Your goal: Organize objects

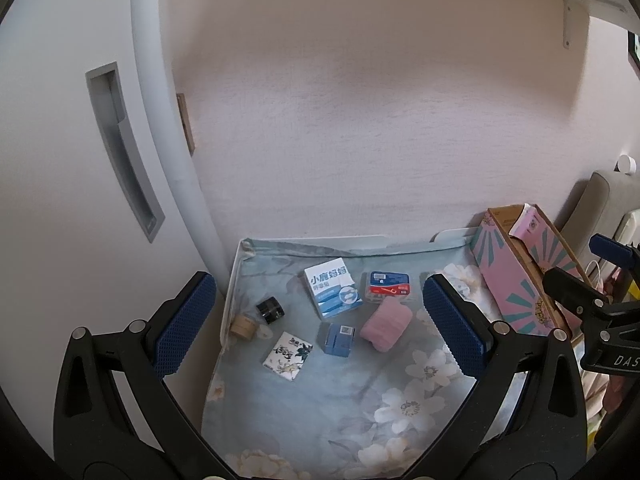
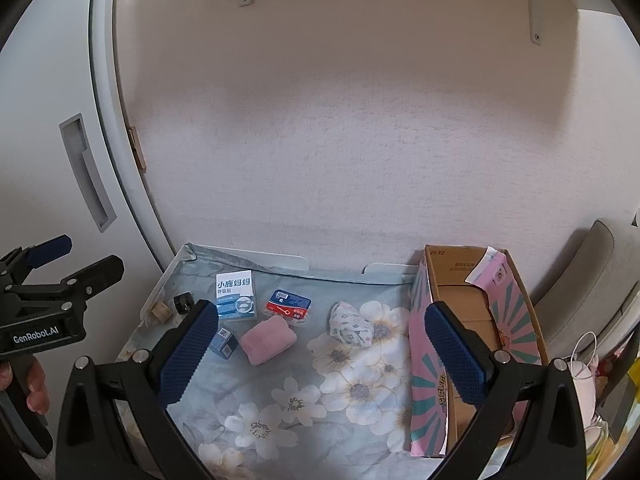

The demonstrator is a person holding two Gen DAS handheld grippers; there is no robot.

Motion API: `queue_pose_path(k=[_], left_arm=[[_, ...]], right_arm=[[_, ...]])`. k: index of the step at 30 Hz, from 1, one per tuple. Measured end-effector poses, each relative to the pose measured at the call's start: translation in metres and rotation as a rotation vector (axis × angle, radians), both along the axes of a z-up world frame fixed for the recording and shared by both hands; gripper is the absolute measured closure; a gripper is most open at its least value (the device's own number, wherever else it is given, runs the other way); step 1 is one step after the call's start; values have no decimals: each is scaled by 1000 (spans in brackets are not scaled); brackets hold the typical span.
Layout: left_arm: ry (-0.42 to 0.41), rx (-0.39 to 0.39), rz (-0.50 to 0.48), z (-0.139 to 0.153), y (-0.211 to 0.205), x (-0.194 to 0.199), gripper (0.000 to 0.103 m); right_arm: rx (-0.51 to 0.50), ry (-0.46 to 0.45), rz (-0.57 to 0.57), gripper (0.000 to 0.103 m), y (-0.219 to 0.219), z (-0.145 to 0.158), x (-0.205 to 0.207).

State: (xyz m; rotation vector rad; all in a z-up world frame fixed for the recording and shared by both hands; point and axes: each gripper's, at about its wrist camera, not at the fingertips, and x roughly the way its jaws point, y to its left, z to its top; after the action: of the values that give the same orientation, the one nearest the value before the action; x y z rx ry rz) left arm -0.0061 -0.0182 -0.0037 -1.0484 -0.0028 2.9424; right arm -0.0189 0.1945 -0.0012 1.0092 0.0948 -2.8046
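Note:
Small items lie on a floral cloth [image 1: 360,408] [image 2: 340,400]: a white-and-blue box [image 1: 332,292] [image 2: 236,295], a red-and-blue floss pack [image 1: 389,287] [image 2: 289,304], a pink rolled towel [image 1: 386,325] [image 2: 269,339], a small blue box [image 1: 338,339] [image 2: 225,343], a card pack [image 1: 288,356], a black jar [image 1: 270,310] [image 2: 183,302], a tape roll [image 1: 243,326] [image 2: 162,311] and a patterned cloth bundle [image 2: 352,324]. An open pink cardboard box [image 1: 524,276] [image 2: 472,340] stands at the right. My left gripper [image 1: 320,324] and right gripper [image 2: 320,350] hover open above them, holding nothing.
A white cabinet door with a recessed handle [image 1: 124,148] [image 2: 86,172] rises at the left. A pale wall [image 1: 360,140] stands behind the cloth. The other gripper shows at the edge of each view, the left one [image 2: 44,300] held by a hand [image 2: 36,384]. Clutter lies right of the box.

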Motion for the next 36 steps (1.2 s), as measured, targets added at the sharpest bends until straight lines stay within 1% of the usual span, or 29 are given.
queue_pose_path(k=[6, 10, 11, 14, 16, 18, 20, 26, 31, 36], left_arm=[[6, 5, 9, 5, -3, 5, 0], [27, 45, 12, 18, -23, 4, 0], [31, 45, 10, 22, -27, 3, 0], [37, 6, 13, 28, -36, -4, 0], [18, -26, 7, 23, -39, -10, 0], [-22, -35, -3, 9, -40, -15, 0], [-62, -26, -18, -9, -41, -17, 0], [-209, -35, -65, -81, -40, -25, 1], [-288, -38, -104, -131, -41, -36, 8], [-353, -53, -133, -169, -38, -51, 16]], right_arm=[[-3, 10, 4, 0, 6, 2, 6], [-9, 19, 2, 0, 11, 4, 11], [-10, 19, 2, 0, 11, 4, 12], [-10, 20, 4, 0, 13, 5, 14], [-14, 16, 6, 0, 14, 4, 14], [-17, 10, 9, 0, 15, 2, 14], [-17, -3, 10, 0, 16, -2, 13], [-16, -38, 3, 0, 21, -11, 10], [3, -61, -8, 0, 23, -17, 8], [33, -84, -16, 0, 21, -23, 6]])
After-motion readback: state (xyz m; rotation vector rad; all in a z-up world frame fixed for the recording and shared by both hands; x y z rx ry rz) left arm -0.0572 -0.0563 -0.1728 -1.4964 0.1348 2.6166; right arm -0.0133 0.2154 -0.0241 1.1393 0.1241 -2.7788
